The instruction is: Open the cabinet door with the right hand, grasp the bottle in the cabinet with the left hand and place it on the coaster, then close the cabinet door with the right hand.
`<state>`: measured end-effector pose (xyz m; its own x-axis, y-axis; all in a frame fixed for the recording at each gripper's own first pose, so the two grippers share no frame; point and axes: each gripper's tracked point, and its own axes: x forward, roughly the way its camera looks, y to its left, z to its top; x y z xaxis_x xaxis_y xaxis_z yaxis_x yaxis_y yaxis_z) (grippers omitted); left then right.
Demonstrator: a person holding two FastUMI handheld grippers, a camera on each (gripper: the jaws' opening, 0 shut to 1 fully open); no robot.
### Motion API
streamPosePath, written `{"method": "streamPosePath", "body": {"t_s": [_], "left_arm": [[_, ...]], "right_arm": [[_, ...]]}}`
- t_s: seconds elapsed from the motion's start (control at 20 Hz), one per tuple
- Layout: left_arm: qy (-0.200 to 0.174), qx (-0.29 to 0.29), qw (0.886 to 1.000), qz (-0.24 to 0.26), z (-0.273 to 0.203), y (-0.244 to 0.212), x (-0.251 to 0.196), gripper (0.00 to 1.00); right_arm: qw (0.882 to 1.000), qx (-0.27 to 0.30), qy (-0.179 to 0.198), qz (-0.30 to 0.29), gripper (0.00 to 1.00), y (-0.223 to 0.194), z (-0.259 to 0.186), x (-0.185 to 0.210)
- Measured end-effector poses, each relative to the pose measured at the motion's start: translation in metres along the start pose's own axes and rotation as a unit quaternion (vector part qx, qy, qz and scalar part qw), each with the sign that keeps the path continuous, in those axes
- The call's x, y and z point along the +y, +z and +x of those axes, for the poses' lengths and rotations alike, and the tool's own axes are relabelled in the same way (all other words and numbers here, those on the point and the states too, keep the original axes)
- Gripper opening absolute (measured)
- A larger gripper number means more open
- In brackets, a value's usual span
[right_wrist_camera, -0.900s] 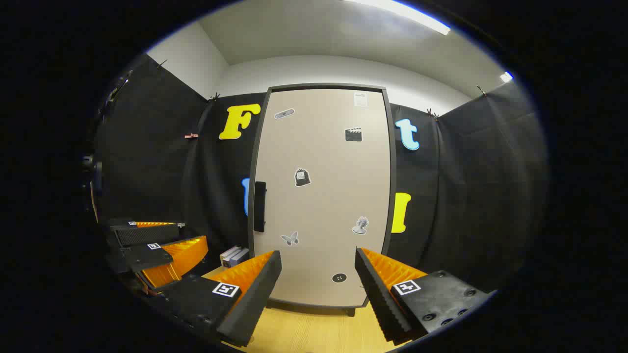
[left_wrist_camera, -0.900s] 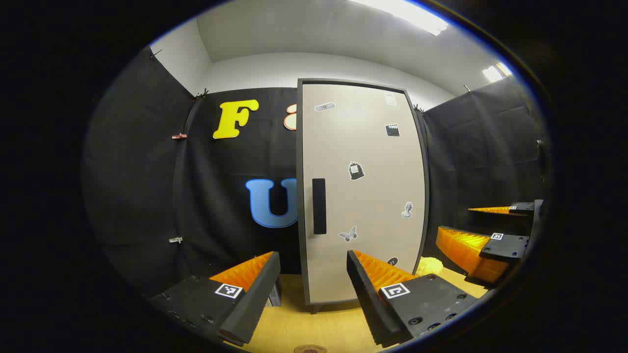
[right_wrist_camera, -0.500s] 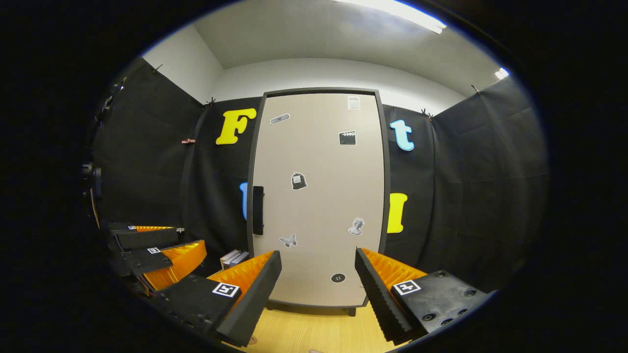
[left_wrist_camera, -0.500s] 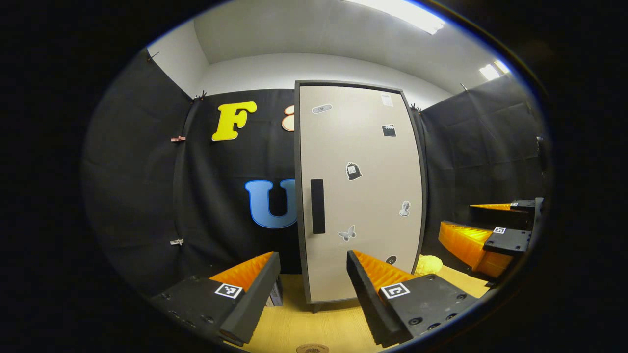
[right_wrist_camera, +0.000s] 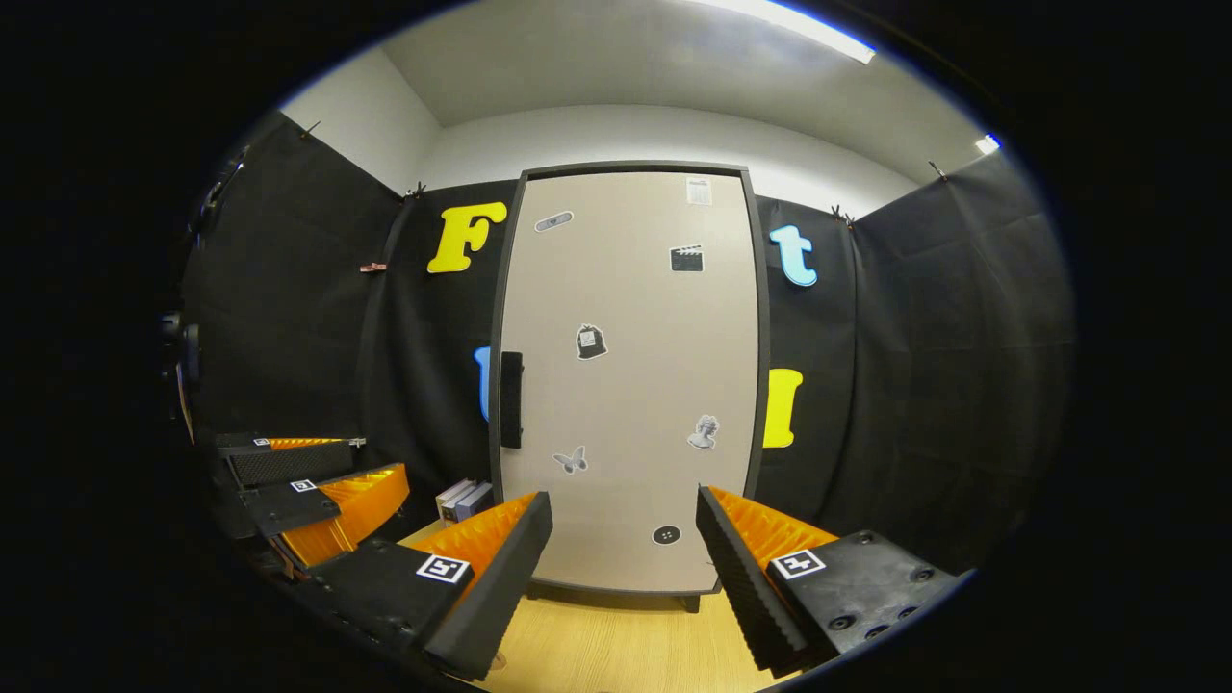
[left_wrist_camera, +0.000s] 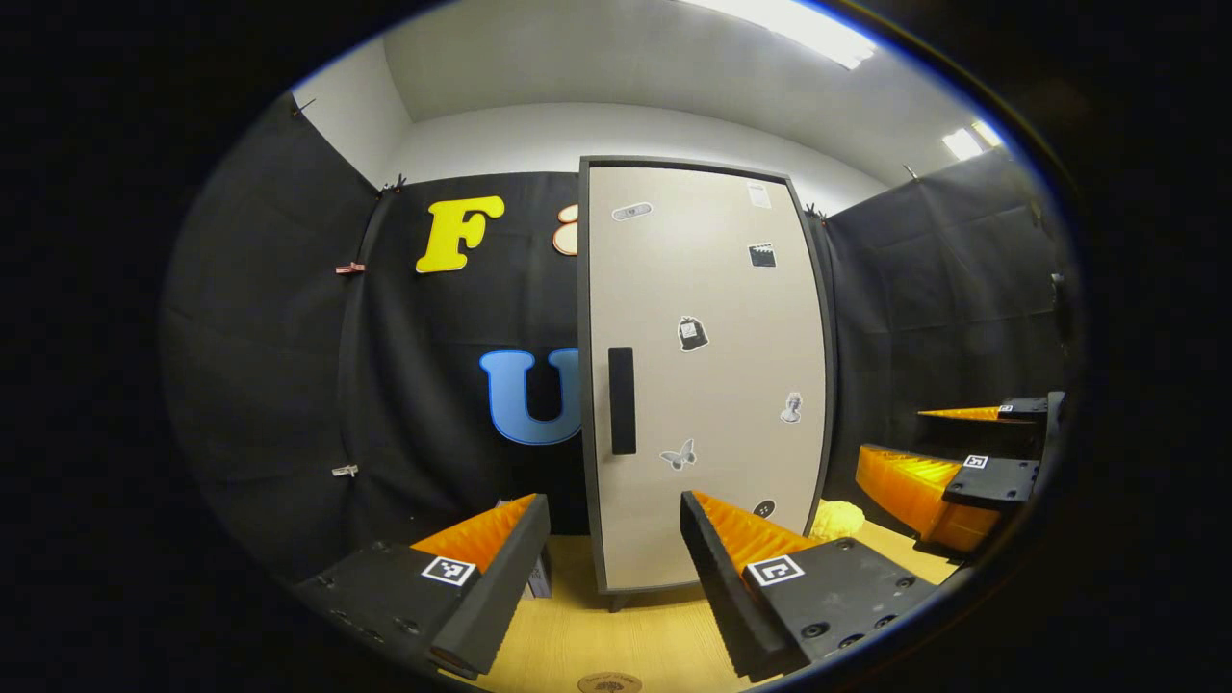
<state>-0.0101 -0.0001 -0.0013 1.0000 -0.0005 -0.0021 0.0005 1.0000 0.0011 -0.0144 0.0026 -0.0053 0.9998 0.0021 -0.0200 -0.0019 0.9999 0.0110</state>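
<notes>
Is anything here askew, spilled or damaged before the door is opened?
Nothing stands out. The cabinet door is shut and straight, its handle untouched. Both the right gripper and left gripper are open and hold nothing.

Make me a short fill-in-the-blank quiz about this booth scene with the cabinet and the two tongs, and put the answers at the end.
1. The cabinet door is ____, so the bottle cannot be seen.
2. The dark handle sits near the door's ____ edge in the right gripper view.
3. Both the left tongs and the right tongs are ____, holding nothing.
4. A small yellow object lies on the ____ beside the cabinet's foot.

Answers: closed; left; open; table
</notes>
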Motion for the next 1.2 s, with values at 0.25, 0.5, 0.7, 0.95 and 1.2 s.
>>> {"method": "streamPosePath", "body": {"t_s": [0.25,0.5,0.7,0.95,1.2], "left_arm": [[0.002,0.001,1.0,0.0,0.003,-0.003,0.006,0.87],[-0.001,0.003,1.0,-0.007,0.006,-0.005,0.013,0.87],[0.003,0.003,1.0,-0.006,0.007,-0.006,0.027,0.87],[0.01,0.005,1.0,-0.005,0.003,-0.009,0.054,0.87],[0.01,0.015,1.0,-0.01,-0.005,-0.016,0.08,0.87]], "right_arm": [[1.0,0.0,0.012,0.002,0.98,-0.001,0.004,0.01],[1.0,-0.009,0.002,-0.008,0.98,0.003,0.017,0.008],[1.0,-0.004,0.017,-0.002,0.97,0.001,0.032,0.025],[1.0,-0.006,0.031,0.002,0.97,0.006,0.058,0.056],[0.999,-0.015,0.045,0.01,0.97,0.014,0.089,0.097]]}}
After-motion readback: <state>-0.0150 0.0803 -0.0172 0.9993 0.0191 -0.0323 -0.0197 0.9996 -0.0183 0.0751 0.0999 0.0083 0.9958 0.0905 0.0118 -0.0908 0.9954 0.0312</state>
